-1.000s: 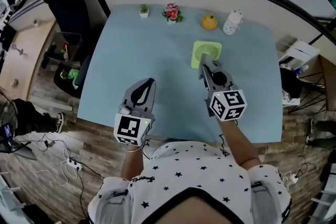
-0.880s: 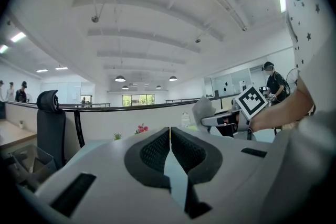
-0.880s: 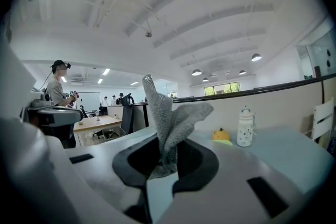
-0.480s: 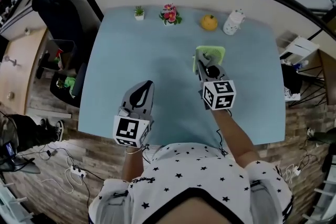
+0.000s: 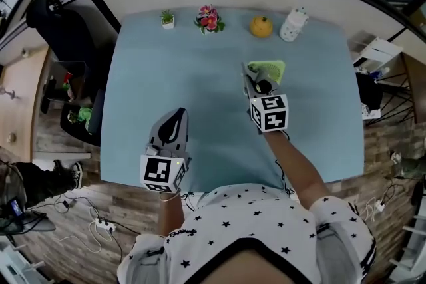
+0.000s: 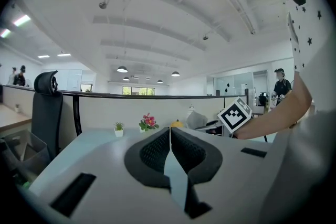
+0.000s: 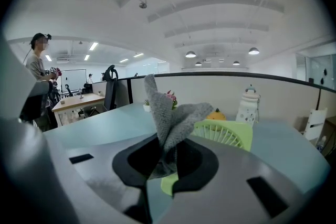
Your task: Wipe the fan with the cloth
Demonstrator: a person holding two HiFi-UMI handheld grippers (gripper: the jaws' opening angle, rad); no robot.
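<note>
Fingers (image 7: 195, 161) of the right gripper (image 7: 167, 157) are pinched on a grey cloth (image 7: 169, 113). It is a soft, nubbly knit, and its loose end stands up from between the black ribbed pads in a crumpled fold. Just beyond it is the fan (image 7: 227, 134), a lime-green plastic body with a round grille of thin radial spokes. From the gripper's own view the cloth overlaps the fan's near edge (whether the two actually touch cannot be told).

From the head view the fan (image 5: 269, 68) sits on the pale blue table (image 5: 166, 76), right of centre and just past the right gripper's tips. That tabletop is smooth, matte and rectangular. Along its far edge stand a tiny potted plant (image 5: 167, 18), a pot of pink flowers (image 5: 208, 18), a round orange ornament (image 5: 261, 25) and a white jar (image 5: 291, 24), all well apart from the fan. Bare table lies wide to the fan's left and front, with a narrower strip to its right.

Over the near left part of the table the left gripper (image 5: 174, 118) hovers, its fingers (image 6: 152, 152) pressed together with nothing between them.
</note>
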